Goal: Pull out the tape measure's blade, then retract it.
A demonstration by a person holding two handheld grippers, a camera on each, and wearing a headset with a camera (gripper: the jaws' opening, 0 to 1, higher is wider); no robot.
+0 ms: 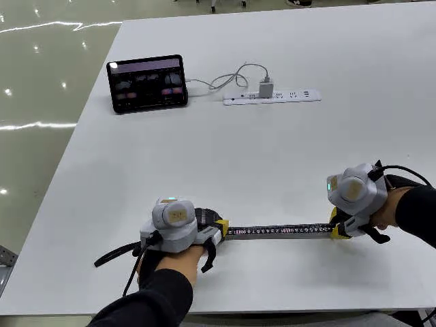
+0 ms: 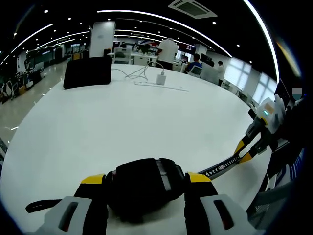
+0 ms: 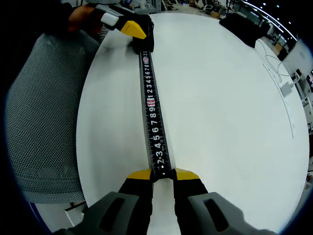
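Along the near edge of the desk [image 1: 272,157]: blade [image 1: 279,231] out, held at both ends

At near left, the left hand-held gripper [image 1: 216,230] is clamped on the tape measure's black case [image 1: 208,219], one yellow-tipped jaw on each side. At near right, the right hand-held gripper [image 1: 334,228] has its jaws pinched together on the blade's free end. The blade runs flat and straight along the desk between them, from case to tip.

Judging from this, the pull looks done or close to it, and the retraction comes next. The main risk is the blade's end slipping from the narrow pinch. The spring would then whip the blade back into the case, which could jerk it in the left jaws. Raising or twisting either end could also kink the blade.

The right gripper view looks down the blade [image 3: 152,112] and shows its numerals, with the low numbers at the right hand-held gripper [image 3: 162,174]. It also shows a grey mesh surface [image 3: 44,122] beside the desk, perhaps a chair. The left gripper view shows how squarely the case [image 2: 144,188] sits in the left hand-held gripper [image 2: 145,178]. The head view shows a tablet [image 1: 146,83] and a power strip [image 1: 272,97] at the far side, well apart from the work
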